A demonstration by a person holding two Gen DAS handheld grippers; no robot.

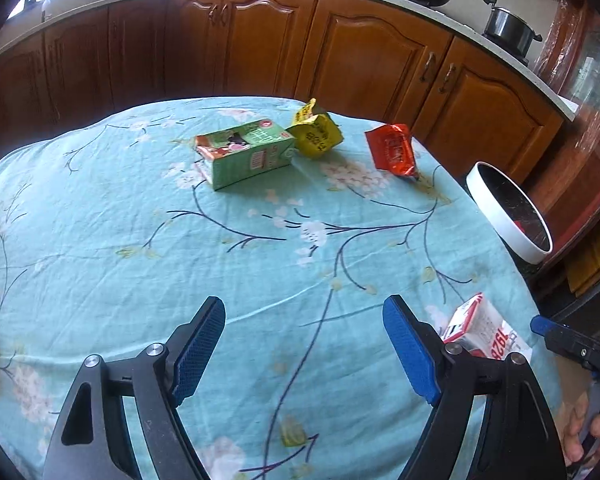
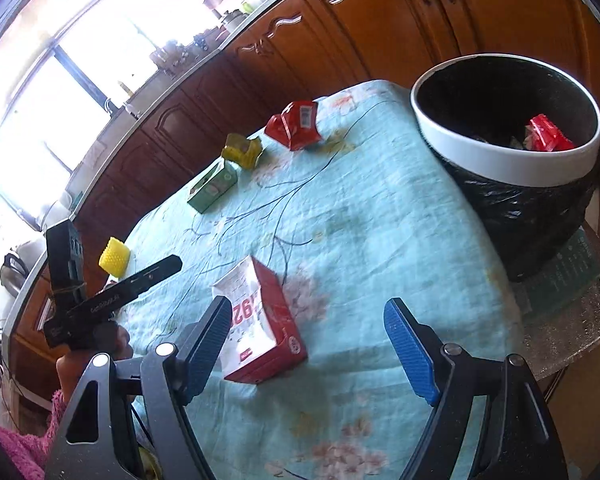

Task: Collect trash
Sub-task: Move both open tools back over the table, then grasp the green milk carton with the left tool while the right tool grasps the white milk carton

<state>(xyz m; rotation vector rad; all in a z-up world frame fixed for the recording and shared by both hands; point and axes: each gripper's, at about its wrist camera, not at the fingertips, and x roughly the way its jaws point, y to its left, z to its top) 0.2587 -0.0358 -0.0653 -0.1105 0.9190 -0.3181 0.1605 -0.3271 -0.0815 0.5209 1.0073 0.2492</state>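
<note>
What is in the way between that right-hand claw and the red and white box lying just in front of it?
Nothing visible. The right gripper is open and empty, and the red and white box lies flat on the tablecloth just ahead, beside its left finger. Only bare cloth separates the box from the bin.

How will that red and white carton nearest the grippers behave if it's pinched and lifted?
The red and white carton lies flat on the tablecloth, so it probably won't roll. Its torn-open end suggests it is empty, likely light. Thin cardboard walls may buckle under a hard squeeze.
</note>
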